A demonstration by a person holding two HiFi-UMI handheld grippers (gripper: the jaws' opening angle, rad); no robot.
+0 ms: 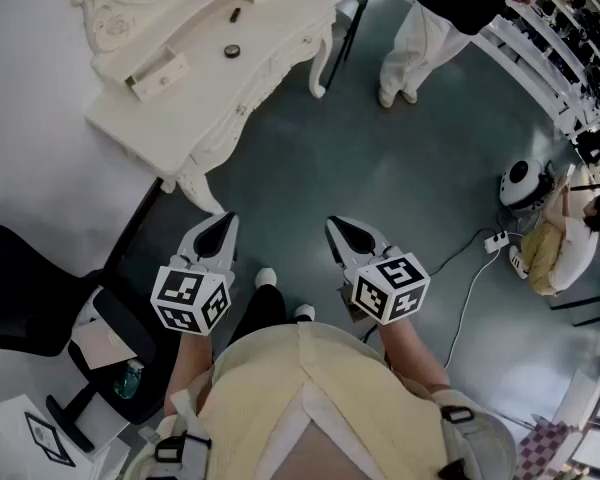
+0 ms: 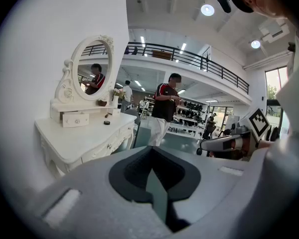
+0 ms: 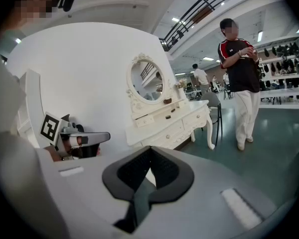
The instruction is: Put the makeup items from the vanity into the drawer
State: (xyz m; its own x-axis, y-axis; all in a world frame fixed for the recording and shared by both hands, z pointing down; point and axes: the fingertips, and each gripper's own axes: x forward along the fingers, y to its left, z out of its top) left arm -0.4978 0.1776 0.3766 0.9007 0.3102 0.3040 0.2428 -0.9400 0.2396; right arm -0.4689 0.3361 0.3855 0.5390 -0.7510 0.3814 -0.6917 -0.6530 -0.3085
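The white vanity [image 1: 195, 88] stands up and to the left of me, some way off across the floor. On its top lie a small round dark compact [image 1: 232, 51] and a short dark tube [image 1: 235, 14]. A little drawer box [image 1: 160, 76] sits at the back of the top. The left gripper view shows the vanity [image 2: 84, 141], its oval mirror [image 2: 92, 68] and the compact [image 2: 106, 122]. My left gripper [image 1: 227, 220] and right gripper [image 1: 336, 224] are held side by side above the floor, both shut and empty, well short of the vanity.
A black office chair [image 1: 25, 303] stands at the left and a grey chair [image 1: 348, 8] behind the vanity. A person [image 1: 430, 28] stands beyond it by shelves [image 1: 570, 38]. Another person [image 1: 565, 243] sits at the right near a round white device [image 1: 525, 181] and a power strip [image 1: 497, 240].
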